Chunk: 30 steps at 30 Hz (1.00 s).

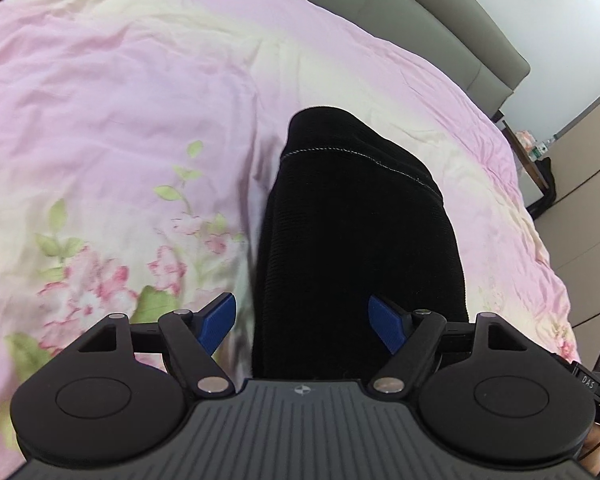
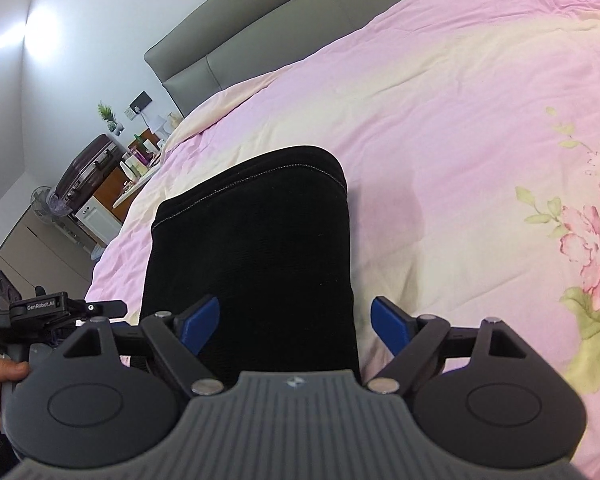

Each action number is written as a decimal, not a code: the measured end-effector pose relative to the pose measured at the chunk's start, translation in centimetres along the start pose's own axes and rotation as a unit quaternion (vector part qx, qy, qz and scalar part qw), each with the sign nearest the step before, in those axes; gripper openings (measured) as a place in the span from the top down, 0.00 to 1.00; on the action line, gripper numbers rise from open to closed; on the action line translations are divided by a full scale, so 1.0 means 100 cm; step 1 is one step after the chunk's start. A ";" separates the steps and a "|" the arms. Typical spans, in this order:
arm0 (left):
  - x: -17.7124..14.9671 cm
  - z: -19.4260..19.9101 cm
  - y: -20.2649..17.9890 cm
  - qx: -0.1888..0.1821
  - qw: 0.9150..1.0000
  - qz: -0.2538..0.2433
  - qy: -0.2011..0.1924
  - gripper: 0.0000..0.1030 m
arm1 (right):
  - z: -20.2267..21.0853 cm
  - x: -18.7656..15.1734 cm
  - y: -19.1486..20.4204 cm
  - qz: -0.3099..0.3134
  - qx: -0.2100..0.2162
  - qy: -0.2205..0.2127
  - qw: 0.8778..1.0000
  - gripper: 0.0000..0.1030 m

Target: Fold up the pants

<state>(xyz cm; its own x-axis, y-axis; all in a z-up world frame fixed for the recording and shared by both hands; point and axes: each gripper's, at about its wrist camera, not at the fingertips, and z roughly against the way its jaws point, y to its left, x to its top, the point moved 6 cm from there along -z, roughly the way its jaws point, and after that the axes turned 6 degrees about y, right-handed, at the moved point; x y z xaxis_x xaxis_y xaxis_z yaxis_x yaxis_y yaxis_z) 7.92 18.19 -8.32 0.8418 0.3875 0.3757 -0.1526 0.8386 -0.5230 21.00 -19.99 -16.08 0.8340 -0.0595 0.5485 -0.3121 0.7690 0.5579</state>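
Note:
Black pants (image 1: 356, 224) lie folded into a long narrow strip on the pink floral bed cover (image 1: 120, 100), a line of light stitching crossing their far end. My left gripper (image 1: 304, 322) hovers over the strip's near end with its blue pads (image 1: 220, 320) wide apart and nothing pinched between them. In the right wrist view the same pants (image 2: 252, 256) run away from my right gripper (image 2: 296, 322), which is also open, its blue pads (image 2: 390, 324) straddling the cloth without pressing it. The left gripper's body (image 2: 40, 312) and a hand (image 2: 0, 372) show at the left edge.
A grey padded headboard (image 2: 236, 52) runs along the bed's far side. Beside the bed stand a cluttered nightstand (image 2: 140, 160), a dark suitcase (image 2: 88, 168) and a small fan (image 2: 44, 200). Beige cabinet fronts (image 1: 588, 216) flank the other side.

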 end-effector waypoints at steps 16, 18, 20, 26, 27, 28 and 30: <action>0.013 -0.054 0.025 -0.079 0.993 0.069 0.055 0.10 | -0.051 0.039 -0.006 0.019 0.008 0.030 0.999 0.19; 0.015 -0.057 0.026 -0.082 0.993 0.069 0.055 0.08 | -0.059 0.041 -0.009 0.015 0.010 0.039 0.999 0.19; 0.015 -0.061 0.027 -0.087 0.992 0.071 0.057 0.06 | -0.067 0.043 -0.012 0.012 0.013 0.049 0.999 0.19; 0.017 -0.069 0.034 -0.108 0.989 0.078 0.066 0.00 | -0.087 0.049 -0.019 -0.020 0.042 0.072 0.996 0.14; 0.017 -0.071 0.035 -0.112 0.988 0.077 0.068 0.00 | -0.090 0.050 -0.022 -0.028 0.049 0.076 0.996 0.13; 0.018 -0.072 0.036 -0.115 0.988 0.077 0.070 0.00 | -0.093 0.051 -0.024 -0.036 0.056 0.080 0.995 0.13; 0.019 -0.075 0.037 -0.122 0.987 0.076 0.073 0.00 | -0.099 0.053 -0.027 -0.048 0.071 0.089 0.992 0.12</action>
<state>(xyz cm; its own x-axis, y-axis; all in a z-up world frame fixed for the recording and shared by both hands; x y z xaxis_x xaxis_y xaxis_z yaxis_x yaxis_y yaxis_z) 12.83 19.13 -15.31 0.8870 0.4275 0.1747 -0.1680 0.6509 -0.7403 30.74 -16.07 -20.80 0.9264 -0.0048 0.3764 -0.2774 0.6673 0.6912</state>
